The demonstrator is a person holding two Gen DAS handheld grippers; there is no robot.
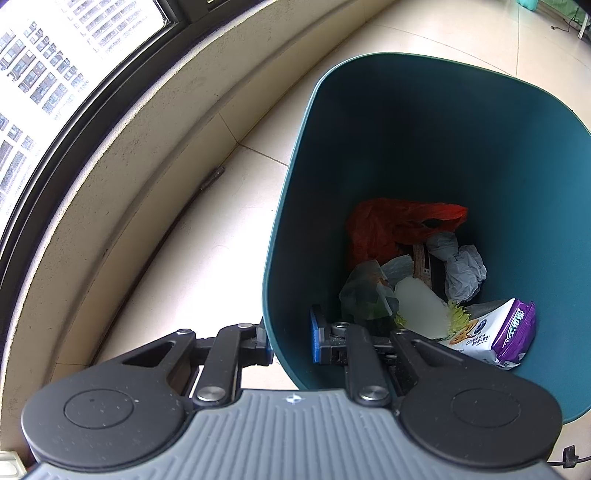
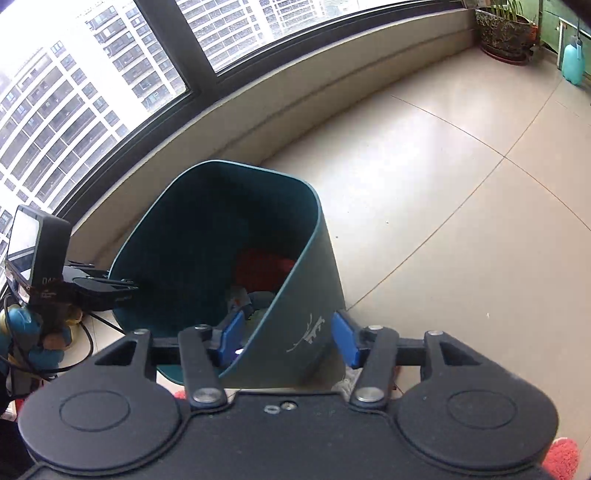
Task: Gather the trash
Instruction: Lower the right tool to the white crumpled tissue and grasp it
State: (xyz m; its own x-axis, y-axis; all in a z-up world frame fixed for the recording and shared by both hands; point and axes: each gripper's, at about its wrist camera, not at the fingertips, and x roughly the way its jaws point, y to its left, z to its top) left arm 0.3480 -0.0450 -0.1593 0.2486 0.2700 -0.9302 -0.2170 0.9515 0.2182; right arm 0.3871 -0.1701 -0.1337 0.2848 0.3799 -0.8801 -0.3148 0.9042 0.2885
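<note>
A dark teal trash bin (image 1: 424,155) stands on the tiled floor by a window ledge. It holds a red plastic bag (image 1: 391,229), crumpled grey paper (image 1: 461,269), a white cabbage piece (image 1: 421,310) and a white and purple snack packet (image 1: 495,336). My left gripper (image 1: 291,341) straddles the bin's left wall, one finger outside and one inside, nearly closed on it. In the right wrist view my right gripper (image 2: 288,338) straddles the bin's (image 2: 221,236) right wall with a wide gap, one blue pad (image 2: 231,332) inside and one outside. The left gripper (image 2: 107,286) shows at the bin's far side.
A curved beige window ledge (image 2: 295,81) and dark window frame run behind the bin. Beige tiled floor (image 2: 461,206) stretches to the right. A potted plant (image 2: 506,33) and a teal bottle (image 2: 572,62) stand at the far right. Cables (image 2: 85,332) lie at the left.
</note>
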